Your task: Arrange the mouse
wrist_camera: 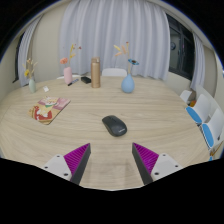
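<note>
We hold our tool (112, 160) low over the wooden table (150, 105), and its two fingers (76, 158) with pink pads stand wide apart with nothing between them. The black mouse (114, 125) lies on the table just ahead of the fingers, not touching them. Far behind the mouse we see a blue vase (128, 82), a tall brown bottle (96, 72) and a pink vase (68, 73). To the left of the mouse lies a small flat thing (46, 110) with red on it. We cannot read any writing.
</note>
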`<state>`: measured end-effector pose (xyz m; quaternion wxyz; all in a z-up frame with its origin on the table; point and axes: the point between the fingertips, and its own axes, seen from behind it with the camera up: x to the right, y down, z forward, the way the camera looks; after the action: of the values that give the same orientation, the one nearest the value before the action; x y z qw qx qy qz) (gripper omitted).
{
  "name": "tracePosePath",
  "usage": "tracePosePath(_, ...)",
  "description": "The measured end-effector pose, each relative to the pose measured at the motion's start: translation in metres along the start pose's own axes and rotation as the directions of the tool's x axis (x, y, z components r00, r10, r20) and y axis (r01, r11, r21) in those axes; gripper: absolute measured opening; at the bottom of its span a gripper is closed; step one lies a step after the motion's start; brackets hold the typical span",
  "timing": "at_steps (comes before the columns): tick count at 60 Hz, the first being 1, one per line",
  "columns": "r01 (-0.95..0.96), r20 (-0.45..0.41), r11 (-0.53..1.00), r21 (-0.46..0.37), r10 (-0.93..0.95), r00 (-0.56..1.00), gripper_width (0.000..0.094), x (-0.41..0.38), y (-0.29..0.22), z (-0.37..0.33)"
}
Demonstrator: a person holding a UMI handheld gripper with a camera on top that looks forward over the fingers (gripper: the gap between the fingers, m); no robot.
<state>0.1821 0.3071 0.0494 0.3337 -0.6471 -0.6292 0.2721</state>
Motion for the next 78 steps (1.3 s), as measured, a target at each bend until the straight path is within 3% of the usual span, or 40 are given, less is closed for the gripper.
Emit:
tracePosePath(22,0.001,0.035,0.999,-0.036,0.000,0.999,0.0859,0.023,-0.011,0.106)
tracePosePath(44,-0.010,0.056,1.000,-0.016,0.010,0.998,0.0855,0.028,-0.041,0.149)
tracePosePath(48,-0.009,0.057,1.000,-0.016,0.009,0.998,0.0772,0.029,-0.045,0.153)
tracePosePath(55,-0.003,0.061,1.000,-0.016,0.004,0.998,0.0508,0.028,-0.048,0.159)
tracePosePath(70,0.048,0.020,0.998,-0.046,-0.047,0.999,0.0367,0.030,-0.055,0.158)
tracePosePath(78,0.027,0.034,1.000,-0.012,-0.027,0.999,0.0365,0.008,-0.101,0.138)
